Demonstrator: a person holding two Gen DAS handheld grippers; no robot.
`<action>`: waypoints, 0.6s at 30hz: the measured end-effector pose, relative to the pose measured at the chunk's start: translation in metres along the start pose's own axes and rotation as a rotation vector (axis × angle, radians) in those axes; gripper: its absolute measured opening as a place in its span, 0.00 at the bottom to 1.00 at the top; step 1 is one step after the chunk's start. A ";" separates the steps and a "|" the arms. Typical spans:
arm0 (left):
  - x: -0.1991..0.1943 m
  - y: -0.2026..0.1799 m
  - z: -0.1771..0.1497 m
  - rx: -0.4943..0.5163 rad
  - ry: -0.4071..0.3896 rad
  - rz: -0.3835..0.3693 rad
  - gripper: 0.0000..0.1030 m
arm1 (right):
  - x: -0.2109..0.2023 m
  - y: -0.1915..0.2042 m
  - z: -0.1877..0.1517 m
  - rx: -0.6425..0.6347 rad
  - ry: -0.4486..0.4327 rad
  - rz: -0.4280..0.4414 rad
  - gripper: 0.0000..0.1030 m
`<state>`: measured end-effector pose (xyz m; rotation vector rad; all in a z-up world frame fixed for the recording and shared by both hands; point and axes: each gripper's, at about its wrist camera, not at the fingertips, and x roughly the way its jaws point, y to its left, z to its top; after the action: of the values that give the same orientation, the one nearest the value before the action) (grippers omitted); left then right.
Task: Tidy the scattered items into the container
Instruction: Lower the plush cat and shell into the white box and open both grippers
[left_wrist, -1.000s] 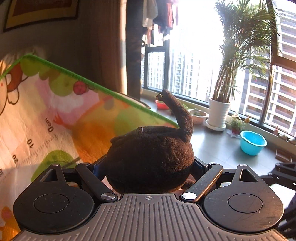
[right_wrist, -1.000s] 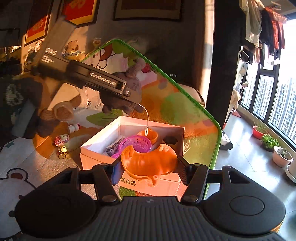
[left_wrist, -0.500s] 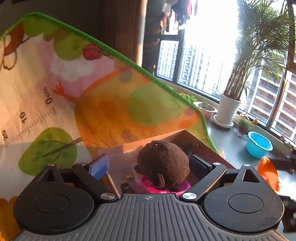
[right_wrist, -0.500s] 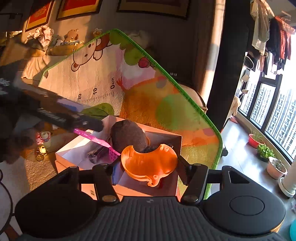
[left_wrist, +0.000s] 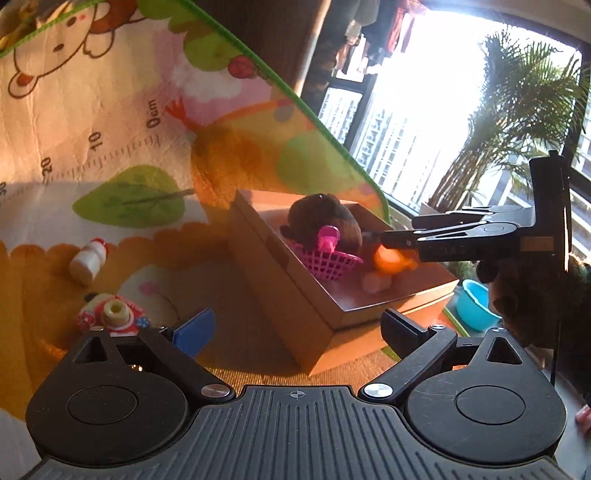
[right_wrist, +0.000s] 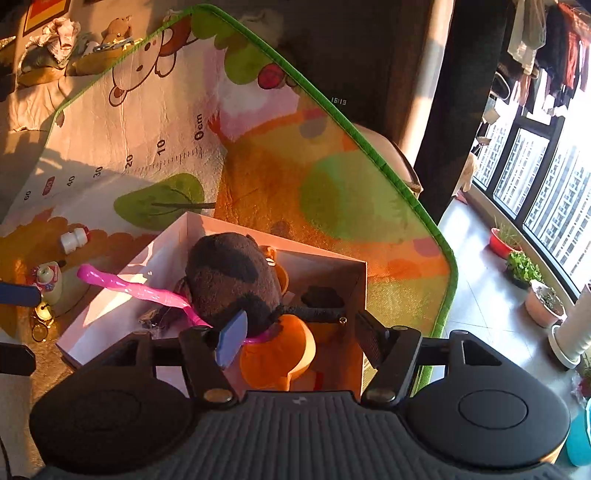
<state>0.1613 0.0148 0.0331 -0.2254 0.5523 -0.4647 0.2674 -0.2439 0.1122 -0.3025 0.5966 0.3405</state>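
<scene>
My right tool (right_wrist: 295, 338) hangs open over the box (right_wrist: 354, 291), the orange toy (right_wrist: 277, 354) probably released inside; my left tool (left_wrist: 299, 328), open and empty, needs the small bottle (left_wrist: 88, 260) beside the box.

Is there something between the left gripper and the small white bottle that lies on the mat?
Nothing visible blocks it. The left gripper is open and empty, and the white bottle lies on bare mat ahead to the left. The doll-shaped bottle lies nearer, beside the left finger.

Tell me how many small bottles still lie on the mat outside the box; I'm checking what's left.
2. A white bottle lies on its side farther out; a red-labelled bottle lies nearer the left claw. Others may be hidden.
</scene>
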 end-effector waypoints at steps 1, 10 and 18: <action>-0.002 0.003 -0.002 -0.014 -0.013 -0.010 0.97 | -0.002 0.002 0.004 0.005 0.007 0.022 0.63; -0.005 0.020 -0.014 -0.098 -0.054 -0.080 0.98 | 0.038 0.013 0.027 0.298 0.234 0.225 0.42; -0.008 0.010 -0.022 -0.043 -0.043 -0.110 0.99 | 0.079 0.010 0.024 0.464 0.332 0.157 0.75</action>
<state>0.1470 0.0259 0.0155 -0.3075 0.5096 -0.5538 0.3365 -0.2080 0.0827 0.1401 1.0075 0.2944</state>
